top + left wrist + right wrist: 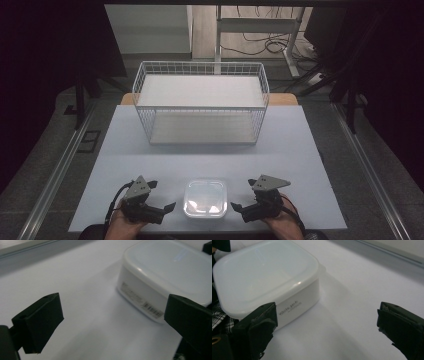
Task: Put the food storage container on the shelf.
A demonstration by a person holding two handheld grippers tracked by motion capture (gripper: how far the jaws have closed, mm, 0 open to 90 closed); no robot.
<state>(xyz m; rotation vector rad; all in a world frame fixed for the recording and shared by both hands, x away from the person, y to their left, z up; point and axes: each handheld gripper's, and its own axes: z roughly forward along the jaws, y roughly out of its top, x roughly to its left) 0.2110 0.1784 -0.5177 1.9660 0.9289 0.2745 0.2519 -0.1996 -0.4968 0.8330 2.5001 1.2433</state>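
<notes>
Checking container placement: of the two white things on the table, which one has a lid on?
The small white lidded box at the near edge, between the two grippers. The wire basket farther back is open-topped.

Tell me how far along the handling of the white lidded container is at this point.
Done: little that shows; the white container sits on the table near the person's edge, lid on. In hand: the left gripper and right gripper flank it, both open, neither touching it. Left: probably gripping and moving it; the wire basket farther back holds nothing, so it may be the destination, though that is a guess.
</notes>
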